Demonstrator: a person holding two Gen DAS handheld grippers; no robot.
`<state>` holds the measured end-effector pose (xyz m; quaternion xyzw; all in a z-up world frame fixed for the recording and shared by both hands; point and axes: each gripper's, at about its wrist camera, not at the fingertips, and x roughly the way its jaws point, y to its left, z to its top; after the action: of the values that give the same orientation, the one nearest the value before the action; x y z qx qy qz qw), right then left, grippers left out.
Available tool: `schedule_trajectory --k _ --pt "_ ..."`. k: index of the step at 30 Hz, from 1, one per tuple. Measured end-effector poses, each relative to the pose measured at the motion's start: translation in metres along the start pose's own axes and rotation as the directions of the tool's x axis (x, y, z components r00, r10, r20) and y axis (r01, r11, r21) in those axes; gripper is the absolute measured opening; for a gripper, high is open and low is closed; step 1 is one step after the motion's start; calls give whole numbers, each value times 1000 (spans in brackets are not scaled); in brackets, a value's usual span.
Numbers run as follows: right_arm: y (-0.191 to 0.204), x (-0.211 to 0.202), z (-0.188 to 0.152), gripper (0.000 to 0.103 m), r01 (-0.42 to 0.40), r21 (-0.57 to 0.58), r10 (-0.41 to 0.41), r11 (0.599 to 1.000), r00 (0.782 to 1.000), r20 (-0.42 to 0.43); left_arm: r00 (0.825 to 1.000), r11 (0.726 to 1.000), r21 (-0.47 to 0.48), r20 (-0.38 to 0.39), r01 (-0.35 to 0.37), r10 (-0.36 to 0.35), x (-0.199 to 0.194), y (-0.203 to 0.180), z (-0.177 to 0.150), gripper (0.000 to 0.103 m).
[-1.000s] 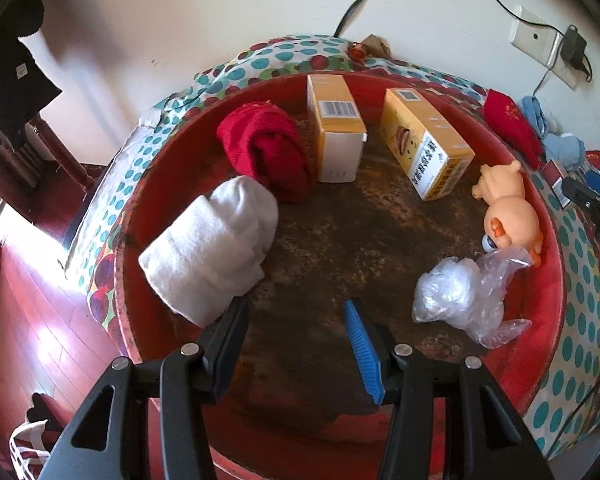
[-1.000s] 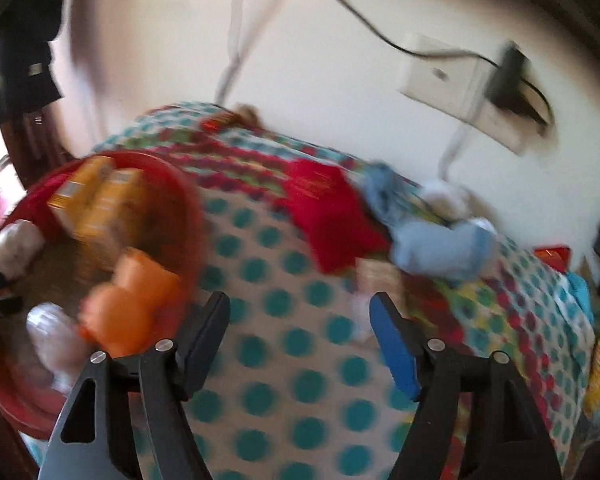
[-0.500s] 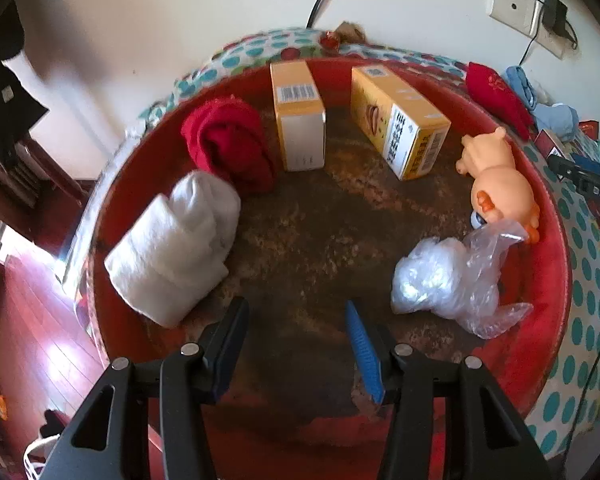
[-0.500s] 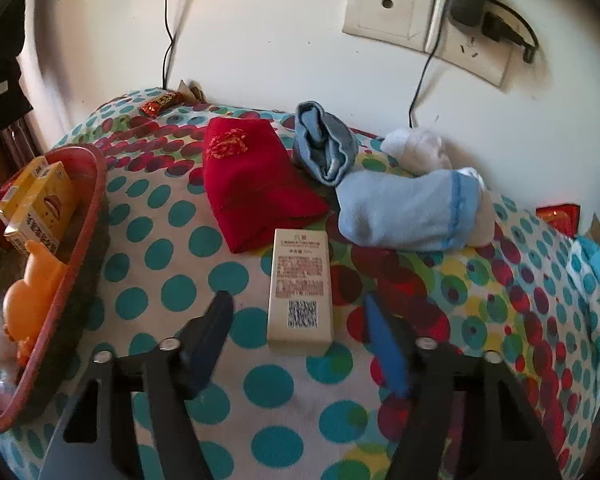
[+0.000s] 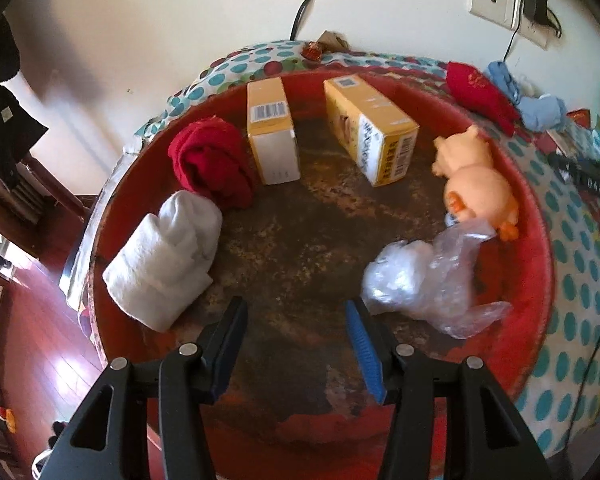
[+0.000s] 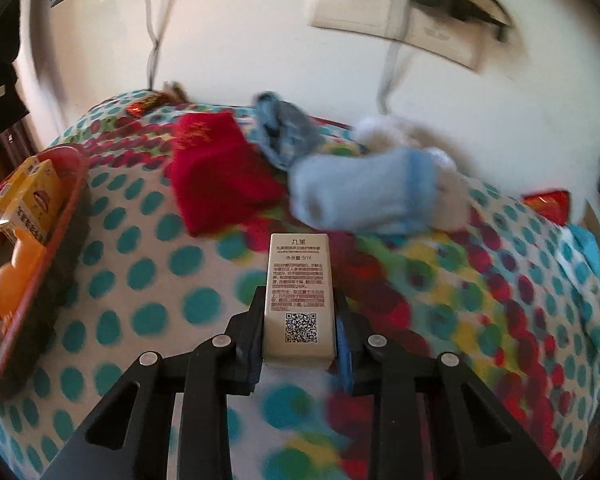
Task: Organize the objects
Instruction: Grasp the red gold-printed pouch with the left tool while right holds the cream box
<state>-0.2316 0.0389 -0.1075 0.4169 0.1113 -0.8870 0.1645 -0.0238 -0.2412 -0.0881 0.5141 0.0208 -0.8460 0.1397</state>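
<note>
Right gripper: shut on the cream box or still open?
Shut on it. The right gripper has both fingers pressed against the sides of the cream box, no gap showing.

My right claw (image 6: 300, 320) held a smooth, matt cardboard box (image 6: 299, 292). The red basin (image 5: 532, 240) looked worn and rough inside; the bag (image 5: 428, 284) was glossy plastic.

in the right wrist view the background smears: the wall socket (image 6: 384, 8) at upper right, the blue sock (image 6: 364, 192) and the dotted cloth (image 6: 480, 280). the red basin (image 6: 40, 272) is cut by the left edge. the small box (image 6: 299, 300) hides its sides between the right gripper (image 6: 300, 332) fingers; its fine print is unreadable.
</note>
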Motion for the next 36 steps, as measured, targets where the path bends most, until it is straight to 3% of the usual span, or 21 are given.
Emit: schedule_trajectory --k 11,18,26,30,36 --pt "-83 -26 -38 27 25 106 -24 994 1000 -14 1000 1000 -3 -15 -6 6 -31 -21 13 55" --pt "-86 -26 -38 32 23 102 -21 995 1000 -15 1000 1000 -26 -30 2 -3 -53 -52 35 64" --pt "-89 -27 -39 32 9 112 -7 994 1000 -12 993 995 -10 -63 102 -102 -58 -108 68 66" --pt "-91 -27 -39 32 -4 122 5 993 1000 -10 976 980 -51 -91 192 -196 -46 -133 92 66" --pt "-92 -27 -38 33 -14 129 16 992 1000 -8 958 965 -72 -119 253 -260 -14 -166 139 66"
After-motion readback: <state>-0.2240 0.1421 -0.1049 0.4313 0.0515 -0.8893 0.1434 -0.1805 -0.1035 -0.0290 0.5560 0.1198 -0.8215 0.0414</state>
